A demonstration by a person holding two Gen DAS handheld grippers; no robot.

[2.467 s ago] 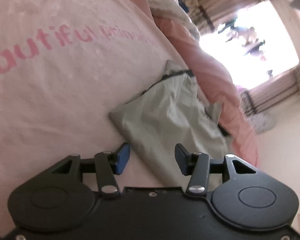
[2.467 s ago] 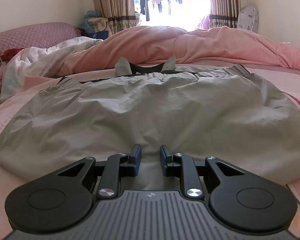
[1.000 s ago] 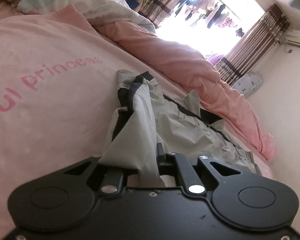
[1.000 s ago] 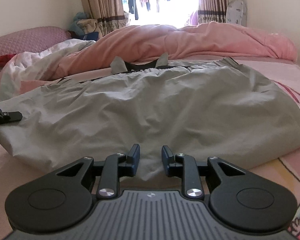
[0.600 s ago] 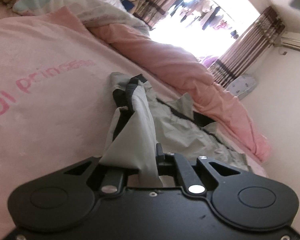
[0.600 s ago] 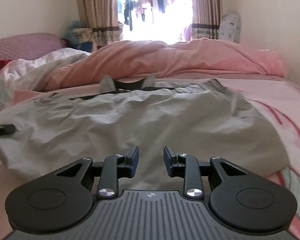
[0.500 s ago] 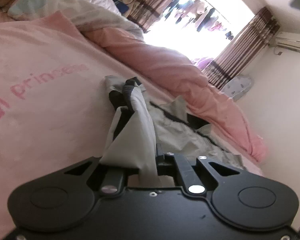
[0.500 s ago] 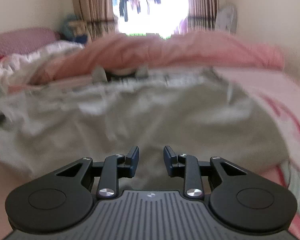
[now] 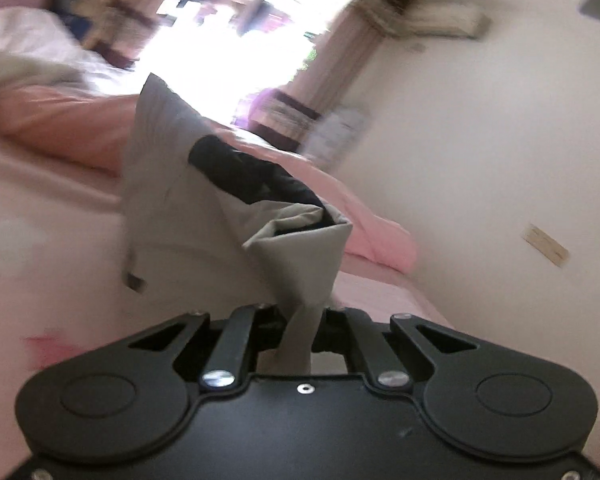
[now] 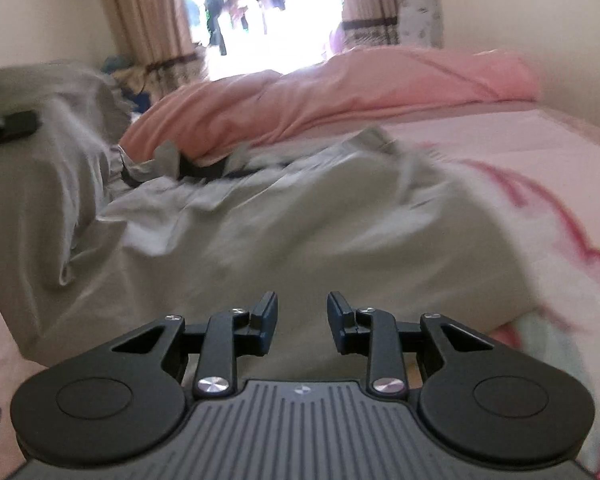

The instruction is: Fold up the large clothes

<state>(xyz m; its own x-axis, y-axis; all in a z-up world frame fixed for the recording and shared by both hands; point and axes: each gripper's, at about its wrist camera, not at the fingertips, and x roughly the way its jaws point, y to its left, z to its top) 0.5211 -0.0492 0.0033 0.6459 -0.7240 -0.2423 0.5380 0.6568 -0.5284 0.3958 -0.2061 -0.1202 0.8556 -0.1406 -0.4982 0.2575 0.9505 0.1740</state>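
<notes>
A large grey garment (image 10: 300, 240) with a black waistband lies spread on the pink bed. My left gripper (image 9: 300, 316) is shut on one end of the grey garment (image 9: 204, 208) and holds it lifted off the bed; the cloth hides the fingertips. In the right wrist view that lifted end (image 10: 40, 152) stands up at the left with part of the left gripper (image 10: 8, 128) on it. My right gripper (image 10: 302, 312) is open and empty, low over the garment's near edge.
A bunched pink duvet (image 10: 340, 88) lies across the far side of the bed below a bright window (image 10: 260, 12). The pink printed sheet (image 10: 540, 184) shows to the right. A white wall (image 9: 480, 160) stands close on the right.
My left gripper has lifted the garment's end higher and swung it toward the right, folding it over. My right gripper has stayed open near the front edge.
</notes>
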